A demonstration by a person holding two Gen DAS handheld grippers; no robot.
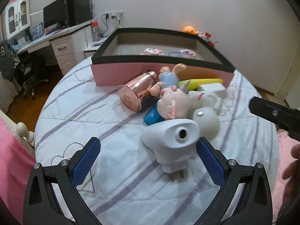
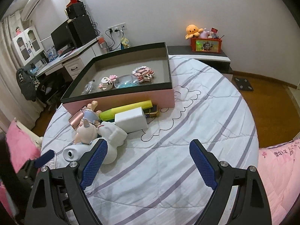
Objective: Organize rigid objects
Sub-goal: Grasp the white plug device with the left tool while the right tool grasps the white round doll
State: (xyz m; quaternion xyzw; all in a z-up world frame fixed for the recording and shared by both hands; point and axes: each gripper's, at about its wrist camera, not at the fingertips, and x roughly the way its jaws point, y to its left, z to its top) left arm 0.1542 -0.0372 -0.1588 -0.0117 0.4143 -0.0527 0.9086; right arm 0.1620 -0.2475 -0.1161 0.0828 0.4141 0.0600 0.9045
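1. Plug-in white device (image 1: 169, 142) stands on the bed, prongs toward me, just ahead between my left gripper's (image 1: 148, 161) spread, empty jaws.
2. My right gripper (image 2: 148, 163), also spread and empty, sits farther off.

No readable text

The embroidered characters on the pink quilt (image 2: 281, 152), the diamond emblem on the rose-gold canister (image 1: 129, 99) base, and the blue boxes on the worktop (image 2: 51, 55) are all too blurred to read.
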